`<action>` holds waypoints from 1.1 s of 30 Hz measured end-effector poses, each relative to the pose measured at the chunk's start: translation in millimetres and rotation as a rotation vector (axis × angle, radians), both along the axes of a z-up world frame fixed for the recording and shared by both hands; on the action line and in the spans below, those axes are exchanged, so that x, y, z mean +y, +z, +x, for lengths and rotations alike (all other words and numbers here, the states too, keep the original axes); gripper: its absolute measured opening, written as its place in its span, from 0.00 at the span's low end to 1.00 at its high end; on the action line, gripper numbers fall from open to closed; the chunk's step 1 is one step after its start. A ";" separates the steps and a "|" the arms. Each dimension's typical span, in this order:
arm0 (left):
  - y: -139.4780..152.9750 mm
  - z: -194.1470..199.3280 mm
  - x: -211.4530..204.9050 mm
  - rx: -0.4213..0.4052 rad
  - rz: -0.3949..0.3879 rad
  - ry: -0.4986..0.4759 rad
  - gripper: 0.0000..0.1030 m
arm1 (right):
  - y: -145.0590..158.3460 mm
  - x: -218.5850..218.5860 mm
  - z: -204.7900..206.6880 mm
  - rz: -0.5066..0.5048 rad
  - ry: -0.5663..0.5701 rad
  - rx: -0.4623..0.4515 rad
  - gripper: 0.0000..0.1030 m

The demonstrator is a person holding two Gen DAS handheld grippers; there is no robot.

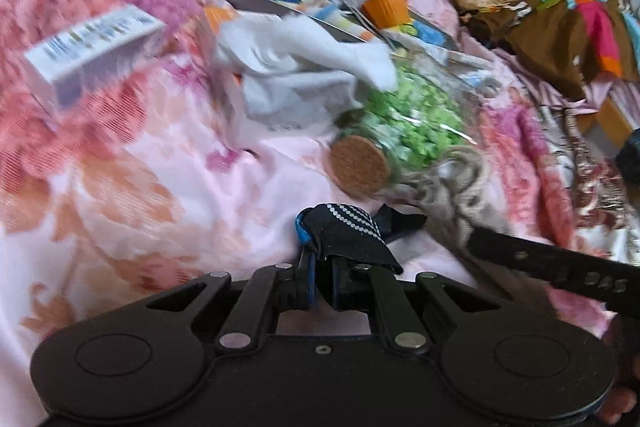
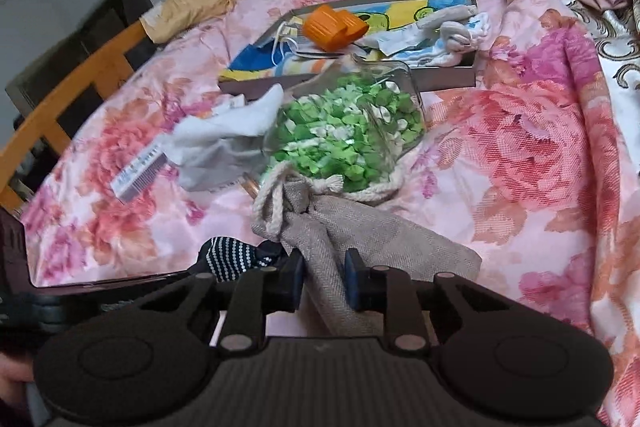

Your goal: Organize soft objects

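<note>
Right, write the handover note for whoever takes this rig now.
Left gripper: shut on the black dotted cloth.
Right gripper: shut on the beige drawstring pouch, cord end toward the jar.
On the floral bedspread: corked glass jar of green paper bits lying on its side, white cloth beside it, small white carton, open shallow box holding an orange cap and light socks.
Done: both pieces gripped.
Left: place them; white cloth still loose.
</note>
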State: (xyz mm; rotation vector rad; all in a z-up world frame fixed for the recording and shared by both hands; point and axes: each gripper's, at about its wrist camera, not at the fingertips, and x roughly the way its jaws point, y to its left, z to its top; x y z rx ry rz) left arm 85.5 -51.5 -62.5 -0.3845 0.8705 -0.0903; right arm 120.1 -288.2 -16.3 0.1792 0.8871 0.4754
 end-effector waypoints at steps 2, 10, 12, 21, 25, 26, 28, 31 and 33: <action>0.6 -0.5 -0.8 -0.007 0.029 0.007 0.07 | 1.1 -0.8 -0.1 -0.005 -0.012 -0.014 0.24; 4.2 2.2 -20.6 -0.070 0.088 -0.055 0.35 | 3.2 9.9 -5.5 -0.181 -0.036 -0.113 0.55; 2.5 7.0 -24.6 -0.068 0.081 -0.063 0.44 | 1.3 10.3 -5.2 -0.197 -0.042 -0.108 0.64; -4.4 26.0 -29.8 -0.080 0.097 -0.057 0.51 | -9.1 4.0 4.4 -0.256 -0.104 -0.077 0.83; -5.5 32.4 -31.3 -0.094 0.110 -0.070 0.56 | -14.9 3.7 11.5 -0.243 -0.103 -0.040 0.84; -5.4 32.8 -32.2 -0.100 0.109 -0.079 0.59 | -17.1 3.1 13.1 -0.232 -0.102 -0.021 0.84; -5.2 32.6 -33.7 -0.108 0.106 -0.100 0.61 | -20.2 1.7 15.1 -0.204 -0.099 0.014 0.84; -5.5 31.3 -33.7 -0.118 0.088 -0.130 0.63 | -22.0 0.0 15.1 -0.173 -0.098 0.044 0.83; -5.8 31.3 -32.4 -0.118 0.079 -0.129 0.63 | -22.5 1.1 15.2 -0.178 -0.097 0.048 0.80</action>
